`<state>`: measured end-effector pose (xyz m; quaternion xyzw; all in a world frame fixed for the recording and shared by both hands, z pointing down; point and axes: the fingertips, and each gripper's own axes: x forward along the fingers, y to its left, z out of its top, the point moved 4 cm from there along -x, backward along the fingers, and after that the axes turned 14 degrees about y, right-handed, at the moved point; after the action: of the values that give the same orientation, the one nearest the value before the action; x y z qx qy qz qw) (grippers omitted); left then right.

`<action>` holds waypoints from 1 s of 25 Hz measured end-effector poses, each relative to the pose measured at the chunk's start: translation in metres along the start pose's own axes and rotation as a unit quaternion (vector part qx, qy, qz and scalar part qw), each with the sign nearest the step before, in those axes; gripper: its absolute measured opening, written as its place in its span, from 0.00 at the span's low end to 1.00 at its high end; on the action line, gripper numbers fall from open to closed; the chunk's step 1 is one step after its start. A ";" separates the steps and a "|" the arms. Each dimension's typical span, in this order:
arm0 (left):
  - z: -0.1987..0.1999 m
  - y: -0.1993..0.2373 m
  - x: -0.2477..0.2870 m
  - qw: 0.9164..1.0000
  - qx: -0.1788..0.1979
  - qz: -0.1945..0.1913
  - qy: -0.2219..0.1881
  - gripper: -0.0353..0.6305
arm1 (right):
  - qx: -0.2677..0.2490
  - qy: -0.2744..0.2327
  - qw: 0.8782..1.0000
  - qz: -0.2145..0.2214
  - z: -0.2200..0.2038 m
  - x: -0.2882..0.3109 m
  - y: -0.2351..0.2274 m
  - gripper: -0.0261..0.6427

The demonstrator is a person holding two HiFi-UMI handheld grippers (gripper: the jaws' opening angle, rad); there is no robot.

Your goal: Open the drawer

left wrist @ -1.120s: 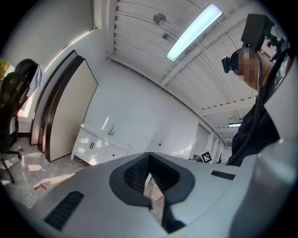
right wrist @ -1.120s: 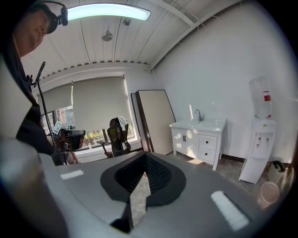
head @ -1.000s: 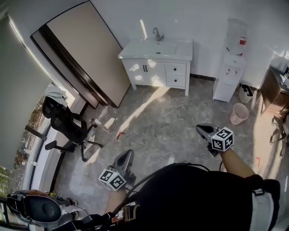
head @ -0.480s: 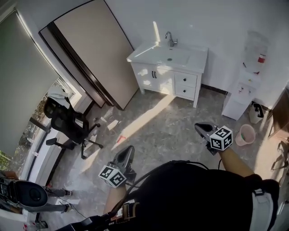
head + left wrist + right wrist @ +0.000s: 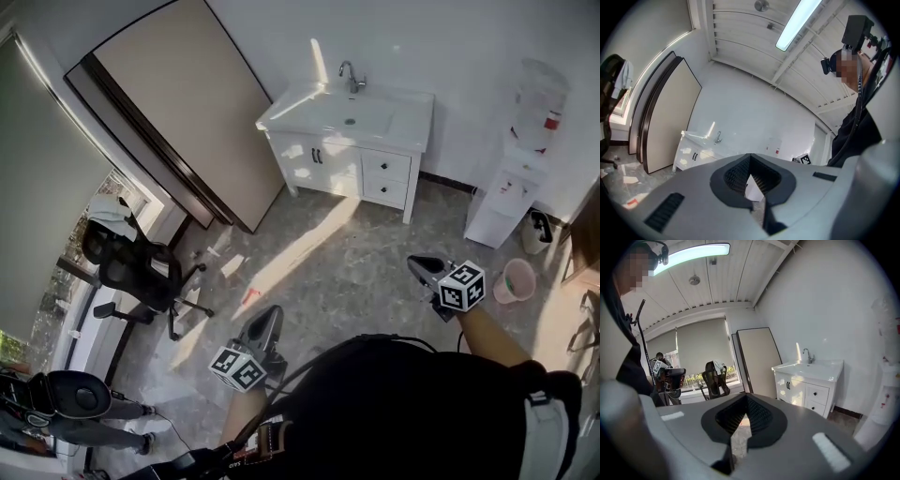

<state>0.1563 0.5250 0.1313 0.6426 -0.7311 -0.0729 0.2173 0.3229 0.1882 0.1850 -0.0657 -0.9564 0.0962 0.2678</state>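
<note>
A white vanity [image 5: 339, 120] with a sink and tap stands against the far wall. Its two small drawers, upper [image 5: 387, 167] and lower [image 5: 385, 190], are on its right side and closed, each with a dark knob. In the right gripper view the drawers [image 5: 818, 394] show to the right of centre. The vanity [image 5: 693, 151] is small and far in the left gripper view. My left gripper [image 5: 270, 317] and right gripper [image 5: 419, 264] are held in front of the body, well short of the vanity. Both are shut and hold nothing.
A large board [image 5: 178, 103] leans on the left wall. An office chair [image 5: 131, 272] and an exercise machine [image 5: 66, 403] stand at the left. A water dispenser [image 5: 520, 178] and a pink bucket [image 5: 514, 279] are right of the vanity. Grey tiled floor [image 5: 347, 272] lies between.
The vanity has grown slightly larger and shifted in the head view as the person moved across the floor. Both grippers keep the same pose before the body.
</note>
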 end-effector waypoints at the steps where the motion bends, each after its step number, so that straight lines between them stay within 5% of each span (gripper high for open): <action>1: 0.002 0.010 0.004 1.000 0.000 -0.007 0.001 0.04 | 0.003 0.000 1.000 -0.005 0.003 0.007 -0.001 0.04; 15: 0.124 0.215 0.000 0.997 0.037 -0.060 0.007 0.04 | 0.013 -0.027 0.997 -0.071 0.133 0.154 0.019 0.04; 25: 0.150 0.308 0.005 0.998 0.021 -0.047 0.019 0.04 | 0.011 -0.005 0.998 -0.062 0.174 0.247 0.012 0.04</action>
<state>-0.1851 0.5450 0.1170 0.6822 -0.6969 -0.0557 0.2141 0.0234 0.2175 0.1601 -0.0032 -0.9588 0.0900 0.2695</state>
